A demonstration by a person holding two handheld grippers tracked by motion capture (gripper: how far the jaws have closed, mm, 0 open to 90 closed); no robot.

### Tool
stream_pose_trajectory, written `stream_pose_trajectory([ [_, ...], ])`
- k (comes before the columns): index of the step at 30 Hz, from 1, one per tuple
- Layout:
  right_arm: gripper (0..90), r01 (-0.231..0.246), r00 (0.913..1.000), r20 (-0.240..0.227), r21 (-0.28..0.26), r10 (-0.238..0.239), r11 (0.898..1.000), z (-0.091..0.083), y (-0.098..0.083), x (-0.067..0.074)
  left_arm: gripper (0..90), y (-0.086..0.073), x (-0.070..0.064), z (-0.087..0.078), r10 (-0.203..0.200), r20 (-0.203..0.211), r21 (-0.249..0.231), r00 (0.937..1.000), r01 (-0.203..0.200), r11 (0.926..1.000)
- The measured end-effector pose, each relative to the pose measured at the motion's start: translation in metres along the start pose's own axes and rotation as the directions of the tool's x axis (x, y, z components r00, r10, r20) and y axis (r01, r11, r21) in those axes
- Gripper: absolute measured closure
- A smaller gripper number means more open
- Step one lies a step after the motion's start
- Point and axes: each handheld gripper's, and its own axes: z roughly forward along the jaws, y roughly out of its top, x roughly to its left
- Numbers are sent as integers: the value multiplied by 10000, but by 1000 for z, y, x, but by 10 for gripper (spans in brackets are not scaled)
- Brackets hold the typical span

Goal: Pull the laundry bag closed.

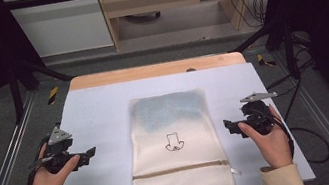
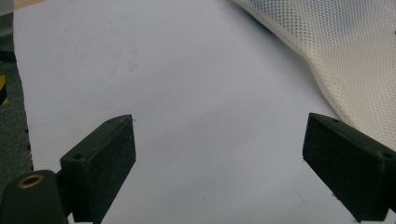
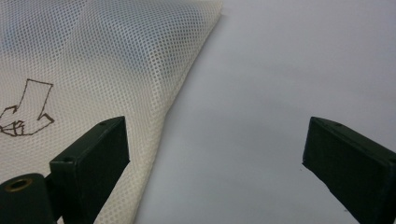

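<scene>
A cream mesh laundry bag lies flat in the middle of the pale grey table sheet, its zipped end nearest the person, a small black line drawing printed at its centre. Something bluish shows dimly through the mesh at the bag's far end; what it is I cannot tell. Left of the bag the left gripper hovers, jaws spread wide and empty. Right of the bag the right gripper does likewise, just beside the bag's edge.
</scene>
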Motion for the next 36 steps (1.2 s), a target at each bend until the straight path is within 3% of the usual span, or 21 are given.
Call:
stream_pose_trajectory([
  [5, 74, -148, 9998, 111, 132, 147, 9998, 3, -5, -7, 96, -7, 6, 4, -161, -45, 120, 9999, 162, 9998],
  [19, 69, -136, 9996, 266, 289, 129, 9995, 15, -21, -18, 90, -28, 16, 12, -32, -391, 590, 9992, 55, 9982],
  [31, 70, -235, 9995, 238, 220, 229, 9995, 20, -40, -31, 79, -44, 34, 14, -451, -737, 19, 9963, 454, 9990],
  [36, 70, -56, 9999, 155, 297, 51, 9995, 24, -51, -32, 71, -51, 37, 17, -368, -792, -148, 9962, 357, 9993],
])
